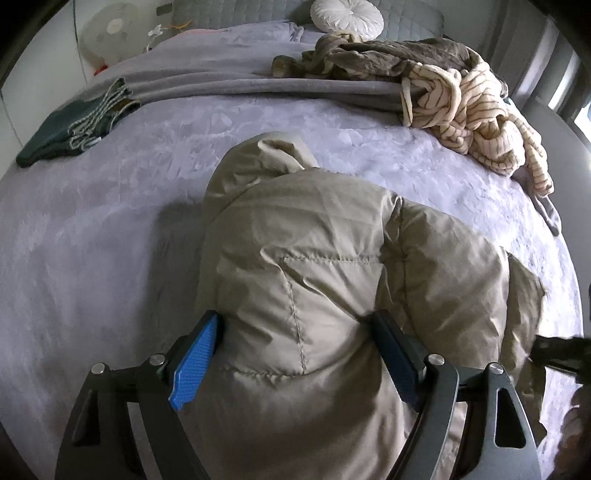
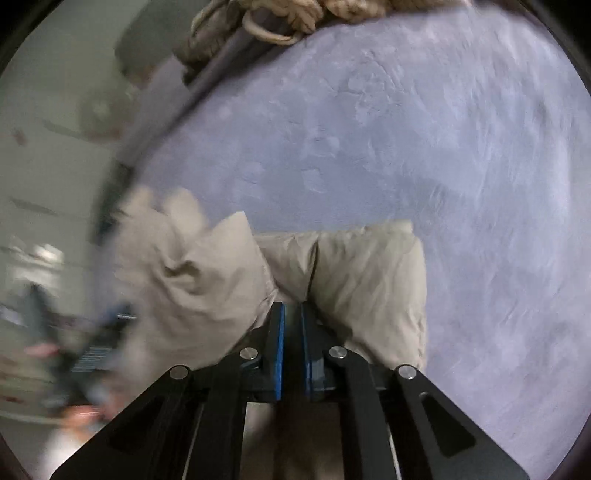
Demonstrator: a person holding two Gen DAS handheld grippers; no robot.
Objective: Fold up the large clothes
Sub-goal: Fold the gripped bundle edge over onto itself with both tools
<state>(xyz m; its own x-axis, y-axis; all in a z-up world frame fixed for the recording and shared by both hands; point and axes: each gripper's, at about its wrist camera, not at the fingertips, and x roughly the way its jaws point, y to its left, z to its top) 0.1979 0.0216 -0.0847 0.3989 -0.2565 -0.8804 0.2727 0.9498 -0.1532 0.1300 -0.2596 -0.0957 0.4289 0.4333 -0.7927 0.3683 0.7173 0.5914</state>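
Beige padded jacket point(image 1: 314, 280) lying partly folded on the lavender bed cover point(image 1: 92, 221), near the bed's front edge, hood end pointing toward the headboard. Left tool point(image 1: 299, 347) with fingers wide apart, straddling a thick quilted fold of the jacket; both pads against the fabric, not clearly squeezing it. Right tool point(image 2: 292, 314) with fingers drawn nearly together on a thin bunch of the same jacket point(image 2: 351, 280); judged to be clamped on it, though the fabric between the pads hardly visible. Right wrist view blurred at its left side.

Elsewhere on the bed: striped cream garment point(image 1: 476, 122) and olive garment point(image 1: 369, 55) piled toward the far right corner, dark green folded item point(image 1: 62, 133) at the far left edge, white round cushion point(image 1: 347, 16) at the headboard.

Risks from here:
- Slippery shell fabric plus springy filling: fold likely to spring open once released. Cause: trapped air, no pressing down.
- Thin pinch in the right tool: likely to slide out under a pull. Cause: small bite on smooth cloth.
- Left tool spanning a bulky fold: layers may shift unevenly on closing. Cause: only outer layers caught.
- Dragging toward the front edge: possible slide off the bed.
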